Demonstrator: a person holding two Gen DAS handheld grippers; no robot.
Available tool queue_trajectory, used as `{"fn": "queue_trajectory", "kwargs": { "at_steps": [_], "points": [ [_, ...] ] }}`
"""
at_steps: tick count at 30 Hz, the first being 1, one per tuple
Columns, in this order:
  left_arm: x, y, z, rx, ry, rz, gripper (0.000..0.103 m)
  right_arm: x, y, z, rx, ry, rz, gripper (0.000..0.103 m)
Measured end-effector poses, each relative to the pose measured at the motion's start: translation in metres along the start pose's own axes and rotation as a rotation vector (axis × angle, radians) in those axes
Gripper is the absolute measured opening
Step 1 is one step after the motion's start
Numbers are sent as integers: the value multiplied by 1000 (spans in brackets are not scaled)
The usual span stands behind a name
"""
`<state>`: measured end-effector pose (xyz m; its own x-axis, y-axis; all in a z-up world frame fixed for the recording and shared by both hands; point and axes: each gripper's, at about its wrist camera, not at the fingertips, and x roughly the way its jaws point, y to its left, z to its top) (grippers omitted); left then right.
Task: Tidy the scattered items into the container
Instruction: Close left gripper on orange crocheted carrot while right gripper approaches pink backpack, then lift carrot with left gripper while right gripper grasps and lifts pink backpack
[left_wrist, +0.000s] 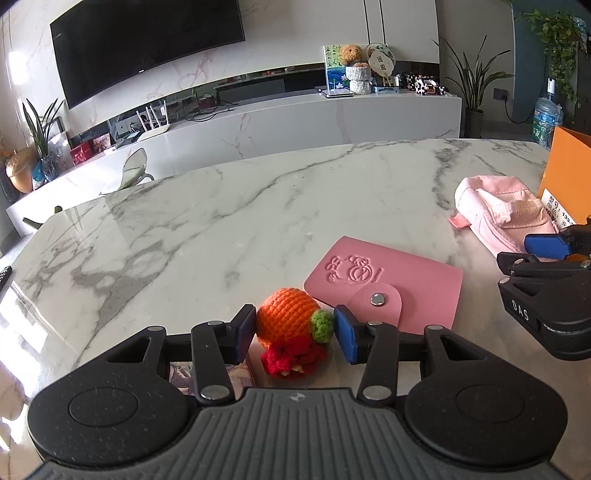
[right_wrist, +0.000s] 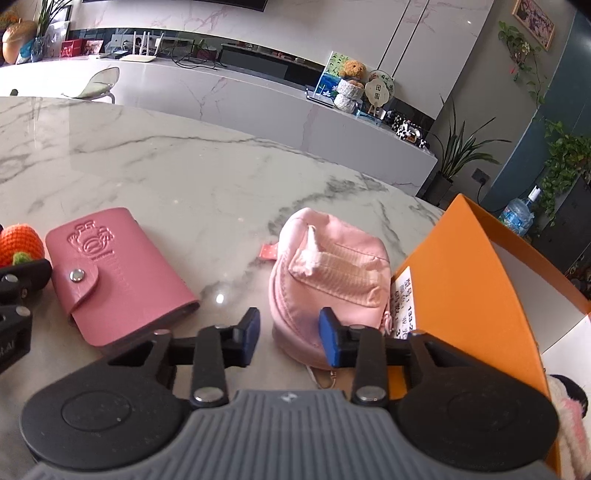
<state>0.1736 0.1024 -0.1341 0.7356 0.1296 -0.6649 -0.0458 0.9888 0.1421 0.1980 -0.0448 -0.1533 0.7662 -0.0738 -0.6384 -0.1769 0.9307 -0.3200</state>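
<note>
Jaws of the left gripper (left_wrist: 294, 332) stand on either side of a crocheted orange toy (left_wrist: 288, 319) on the marble worktop (left_wrist: 221, 221), both blue pads at its flanks; whether they already press it cannot be told. Beneath the orange hangs its red knitted tassel (left_wrist: 291, 358), so a grip on the round body looks the sensible hold. Jaws of the right gripper (right_wrist: 290, 336) are parted, one pad against the near edge of a pink pouch (right_wrist: 328, 280), the other short of it, so nothing is held there. Between the two lies a pink card holder (left_wrist: 384, 280), snapped shut and flat. An orange box (right_wrist: 480, 280), the likely container, stands open just beside the pouch, with something plush already showing at its near corner. All three scattered items are outside it, so the tidying seems at an early stage.
</note>
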Motion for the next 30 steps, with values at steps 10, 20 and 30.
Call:
{"fn": "queue_trajectory", "kwargs": {
  "at_steps": [10, 20, 30],
  "points": [
    [-3, 5, -4, -56, 50, -45, 51, -24, -7, 0, 26, -41, 32, 16],
    [-34, 8, 1, -85, 17, -46, 50, -61, -9, 0, 42, -90, 54, 13],
    [-78, 2, 4, -84, -27, -64, 50, -111, -18, -4, 73, -149, 84, 12]
  ]
}}
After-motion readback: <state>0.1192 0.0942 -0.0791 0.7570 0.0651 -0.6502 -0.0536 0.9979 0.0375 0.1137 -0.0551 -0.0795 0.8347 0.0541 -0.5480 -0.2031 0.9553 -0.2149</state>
